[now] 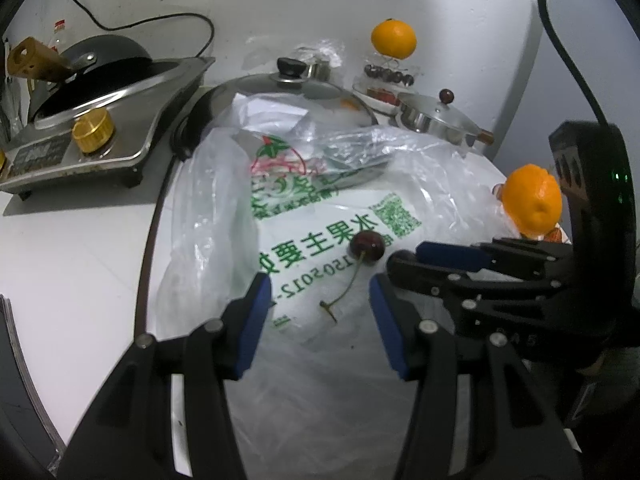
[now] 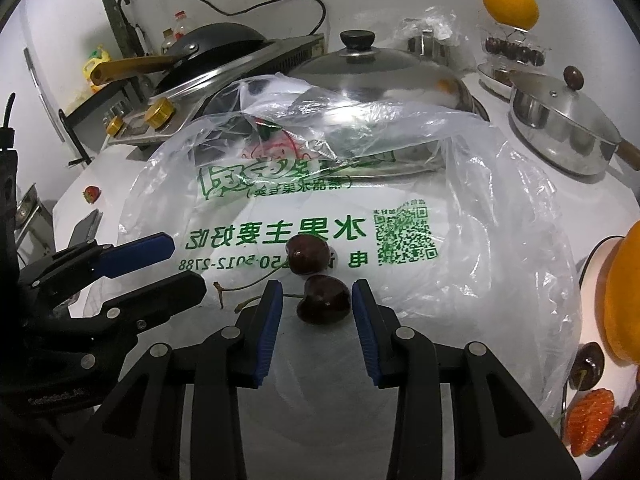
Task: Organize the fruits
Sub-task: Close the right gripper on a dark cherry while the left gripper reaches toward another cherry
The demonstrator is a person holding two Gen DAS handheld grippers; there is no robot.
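Two dark cherries lie on a printed plastic bag (image 2: 280, 200). In the right wrist view the near cherry (image 2: 324, 299) sits between the open fingers of my right gripper (image 2: 317, 296), untouched; the far cherry (image 2: 307, 254) lies just beyond. In the left wrist view one cherry (image 1: 367, 247) with its long stem lies just ahead of my open left gripper (image 1: 320, 292); the right gripper (image 1: 404, 260) comes in from the right and hides the other cherry. An orange (image 1: 532, 200) sits at the right, another orange (image 1: 394, 38) on a far fruit stand.
A lidded pan (image 2: 372, 68) lies under the bag's far edge. A steel pot (image 2: 560, 120) stands at the right, a stove with a wok (image 1: 100, 92) at the left. A strawberry (image 2: 91, 193) lies at the left. Cherries and a cut fruit (image 2: 592, 412) sit at the right.
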